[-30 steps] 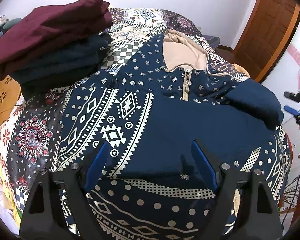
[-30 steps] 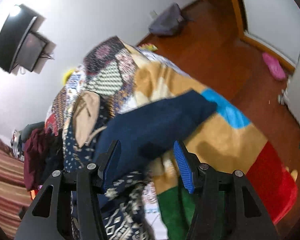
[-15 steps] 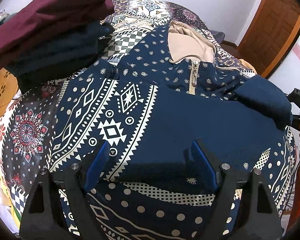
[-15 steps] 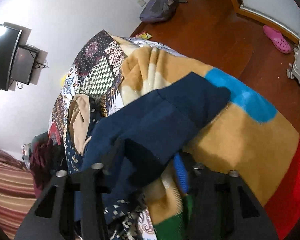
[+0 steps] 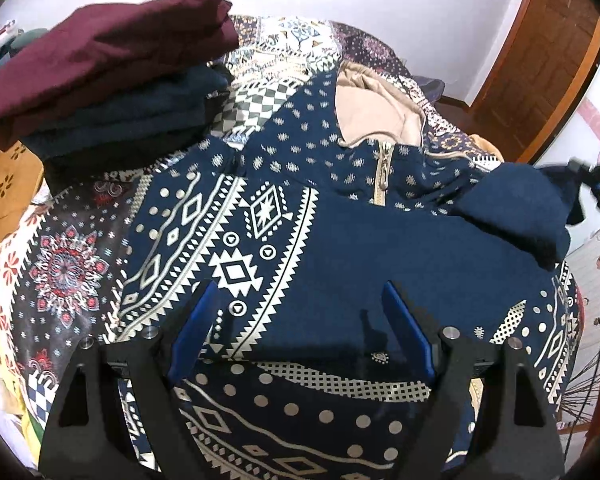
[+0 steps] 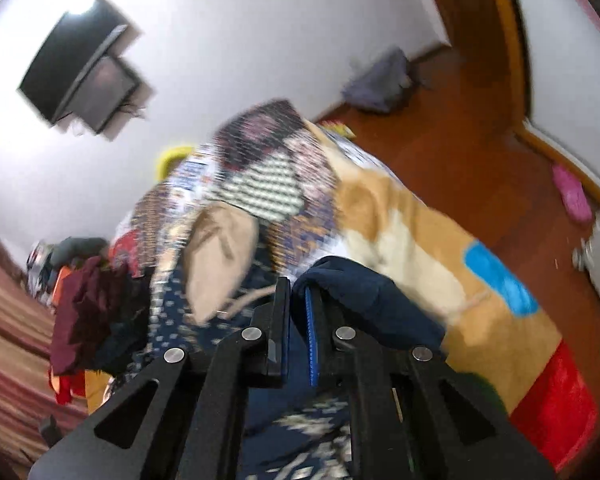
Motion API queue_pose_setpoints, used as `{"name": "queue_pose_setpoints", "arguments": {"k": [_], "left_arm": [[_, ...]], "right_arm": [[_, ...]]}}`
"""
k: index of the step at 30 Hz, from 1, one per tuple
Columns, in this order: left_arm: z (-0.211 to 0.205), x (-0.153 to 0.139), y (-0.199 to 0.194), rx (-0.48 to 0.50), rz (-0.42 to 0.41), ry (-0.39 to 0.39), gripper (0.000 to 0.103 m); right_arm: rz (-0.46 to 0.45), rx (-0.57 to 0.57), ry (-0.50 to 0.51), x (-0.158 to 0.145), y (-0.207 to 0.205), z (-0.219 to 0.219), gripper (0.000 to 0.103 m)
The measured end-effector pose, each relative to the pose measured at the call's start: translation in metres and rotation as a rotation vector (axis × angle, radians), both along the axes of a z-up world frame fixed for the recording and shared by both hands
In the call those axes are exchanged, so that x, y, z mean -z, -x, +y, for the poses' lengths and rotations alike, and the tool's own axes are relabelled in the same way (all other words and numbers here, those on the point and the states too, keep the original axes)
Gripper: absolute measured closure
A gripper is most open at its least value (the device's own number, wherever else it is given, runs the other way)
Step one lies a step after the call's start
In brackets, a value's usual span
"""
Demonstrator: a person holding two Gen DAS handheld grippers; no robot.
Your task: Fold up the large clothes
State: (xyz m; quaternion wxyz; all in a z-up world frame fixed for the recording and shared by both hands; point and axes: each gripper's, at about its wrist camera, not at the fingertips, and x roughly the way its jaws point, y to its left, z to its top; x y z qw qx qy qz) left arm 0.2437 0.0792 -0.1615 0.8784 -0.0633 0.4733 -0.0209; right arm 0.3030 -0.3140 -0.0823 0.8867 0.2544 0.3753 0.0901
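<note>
the right gripper [image 6: 298, 320] is pinching its blue pads nearly together on the cuff end of the dark blue sleeve [image 6: 364, 300], with a thin fold of cloth caught between them. the sleeve is draping from the fingertips over the right side of the tool and down toward the bed. just beyond and to the left of this gripper, the tan hood [image 6: 220, 256] of the patterned hoodie [image 5: 260, 216] is lying flat, and past it a quilt [image 6: 268, 168] is spreading toward the wall. a pile of folded clothes [image 6: 88, 312] is sitting well off to the left.

the left gripper [image 5: 300, 332] is hanging with its pads wide apart and nothing between them, hovering above the hoodie's front, which is lying spread on the bed directly ahead of it. the sleeve is showing at this tool's far right, bunched and lifted.

the step in hand looks like folding the sleeve inward across the body. the next move is probably calling for carrying the cuff across toward the zipper [image 5: 384, 176], laying it flat without dragging the body, while the left gripper is free to press the cloth down.
</note>
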Motion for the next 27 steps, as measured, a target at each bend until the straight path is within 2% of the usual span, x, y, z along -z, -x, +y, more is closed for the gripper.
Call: {"name": "queue_pose_setpoints", "arguments": {"k": [6, 11, 15, 19, 24, 27], "left_arm": [[0.011, -0.014, 0.011, -0.01, -0.041, 0.012, 0.02], [0.024, -0.024, 0.023, -0.025, -0.076, 0.022, 0.02], [0.038, -0.029, 0.033, -0.045, -0.095, 0.015, 0.02], [0.057, -0.032, 0.046, -0.082, -0.105, 0.001, 0.02], [0.08, -0.028, 0.059, -0.125, -0.089, 0.006, 0.02], [0.085, -0.023, 0.062, -0.134, -0.074, 0.003, 0.02]], "right_arm": [[-0.148, -0.16, 0.116, -0.055, 0.02, 0.065, 0.097], [-0.18, -0.318, 0.191, -0.062, 0.032, 0.126, 0.097], [-0.134, -0.455, 0.237, -0.037, 0.036, 0.176, 0.097], [-0.025, -0.602, 0.259, 0.004, 0.041, 0.22, 0.097], [0.114, -0.716, 0.289, 0.054, 0.049, 0.253, 0.097], [0.168, -0.758, 0.318, 0.074, 0.059, 0.261, 0.097]]}}
